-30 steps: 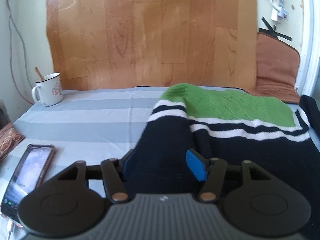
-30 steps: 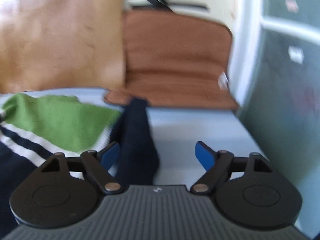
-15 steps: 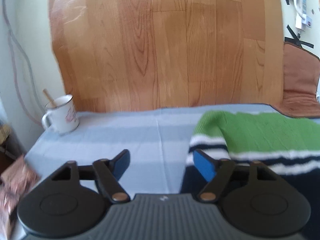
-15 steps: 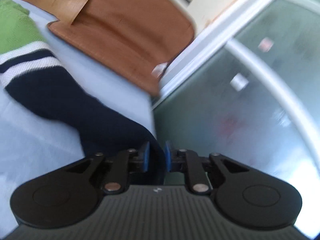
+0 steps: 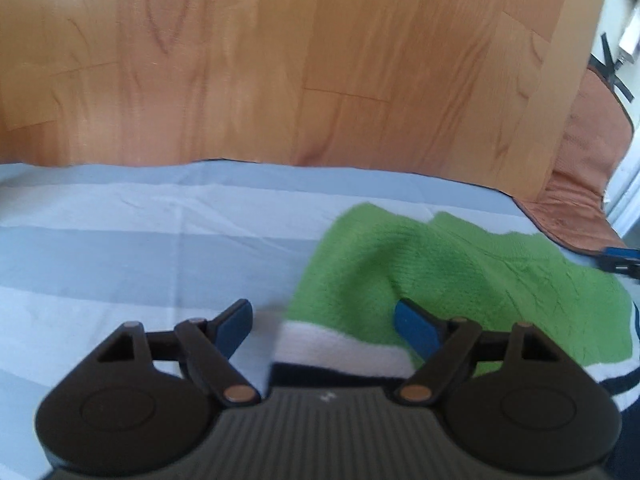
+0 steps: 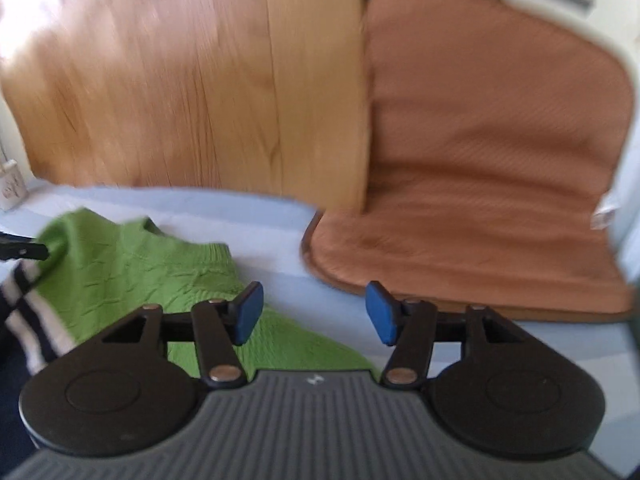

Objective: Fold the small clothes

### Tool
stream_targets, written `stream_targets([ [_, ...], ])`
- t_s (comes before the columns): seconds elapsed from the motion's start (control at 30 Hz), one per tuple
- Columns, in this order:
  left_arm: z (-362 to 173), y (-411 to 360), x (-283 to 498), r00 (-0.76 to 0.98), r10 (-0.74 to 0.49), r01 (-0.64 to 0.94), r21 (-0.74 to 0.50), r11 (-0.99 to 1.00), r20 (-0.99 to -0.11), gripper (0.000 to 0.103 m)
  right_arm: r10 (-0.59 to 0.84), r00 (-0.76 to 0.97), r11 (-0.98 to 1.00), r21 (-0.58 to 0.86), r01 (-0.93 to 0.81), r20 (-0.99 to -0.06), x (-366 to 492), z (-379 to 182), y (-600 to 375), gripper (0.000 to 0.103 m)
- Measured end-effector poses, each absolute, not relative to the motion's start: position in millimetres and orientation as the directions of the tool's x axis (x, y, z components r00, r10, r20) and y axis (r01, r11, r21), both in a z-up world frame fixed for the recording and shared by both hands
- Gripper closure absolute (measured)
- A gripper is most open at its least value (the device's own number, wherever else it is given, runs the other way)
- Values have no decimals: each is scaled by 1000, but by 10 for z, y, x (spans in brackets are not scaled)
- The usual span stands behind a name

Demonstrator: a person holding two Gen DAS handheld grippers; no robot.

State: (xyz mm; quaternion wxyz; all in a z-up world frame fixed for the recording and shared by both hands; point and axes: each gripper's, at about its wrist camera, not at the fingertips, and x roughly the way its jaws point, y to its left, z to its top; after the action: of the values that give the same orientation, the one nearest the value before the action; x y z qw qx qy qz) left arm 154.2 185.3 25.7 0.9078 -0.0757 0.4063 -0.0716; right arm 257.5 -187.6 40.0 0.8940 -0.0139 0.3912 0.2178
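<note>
A small knit sweater (image 5: 460,276), green on top with white and navy stripes below, lies on the striped blue-grey sheet (image 5: 140,248). My left gripper (image 5: 324,326) is open, its jaws either side of the sweater's folded left shoulder edge, with nothing gripped. In the right wrist view the sweater (image 6: 132,276) lies to the left. My right gripper (image 6: 314,312) is open and empty above the sweater's right edge and the bare sheet (image 6: 260,216). The right gripper's tip shows at the far right of the left wrist view (image 5: 620,258).
A wood-grain panel (image 5: 280,60) stands upright behind the sheet. A brown padded cushion (image 6: 480,160) leans at the back right, its lower part lying on the sheet. A white mug (image 6: 12,184) stands at the far left.
My right gripper let go of the navy sleeve, opened, and moved over the green right edge. My left gripper moved forward and right to the green shoulder; the mug and phone left its view.
</note>
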Motion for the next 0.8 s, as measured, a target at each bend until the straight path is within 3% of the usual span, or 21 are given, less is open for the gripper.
stream_targets([
  [0.03, 243, 1822, 1540, 656, -195, 79, -190, 979, -729, 30, 393, 571, 899, 170, -404, -721, 2636, 316, -1814, 39],
  [0.1, 242, 1732, 1488, 661, -187, 106, -157, 982, -727, 55, 448, 505, 869, 226, -440, -738, 2625, 236, -1753, 39],
  [0.13, 248, 1709, 1458, 664, -188, 126, -139, 982, -724, 64, 442, 513, 861, 188, -473, -735, 2529, 233, -1673, 42],
  [0.17, 254, 1666, 1421, 666, -186, 140, -124, 982, -722, 80, 420, 525, 853, 124, -508, -740, 2455, 229, -1572, 51],
  [0.2, 265, 1633, 1377, 677, -176, 146, -105, 984, -714, 85, 410, 544, 845, 80, -528, -732, 2307, 271, -1527, 58],
  [0.23, 289, 1594, 1363, 692, -155, 143, -77, 987, -705, 87, 409, 549, 837, 60, -544, -729, 2247, 309, -1491, 84],
  [0.3, 340, 1557, 1313, 722, -123, 137, -34, 990, -681, 89, 348, 627, 838, -70, -542, -697, 2107, 411, -1435, 91],
  [0.43, 427, 1493, 1289, 757, -80, 108, 3, 994, -649, 89, 168, 857, 799, -442, -408, -487, 2026, 519, -1239, 92],
  [0.47, 386, 1458, 1342, 746, -27, 71, 38, 997, -665, 83, 90, 898, 772, -540, -337, -432, 2083, 423, -1181, 101],
  [0.5, 337, 1433, 1397, 725, 13, 43, 64, 997, -689, 74, 7, 915, 733, -620, -278, -402, 2164, 289, -1136, 101],
  [0.6, 320, 1511, 1383, 699, -9, 43, 29, 999, -715, 64, -15, 825, 820, -479, -313, -565, 2385, 131, -1268, 100],
  [0.7, 497, 1689, 1168, 730, -1, 36, 36, 999, -683, 46, 101, 832, 886, -332, -324, -545, 2120, 397, -1462, 91],
  [0.8, 631, 1882, 927, 726, -11, 23, 9, 1000, -688, 44, 226, 789, 910, -165, -380, -571, 1902, 647, -1487, 81],
])
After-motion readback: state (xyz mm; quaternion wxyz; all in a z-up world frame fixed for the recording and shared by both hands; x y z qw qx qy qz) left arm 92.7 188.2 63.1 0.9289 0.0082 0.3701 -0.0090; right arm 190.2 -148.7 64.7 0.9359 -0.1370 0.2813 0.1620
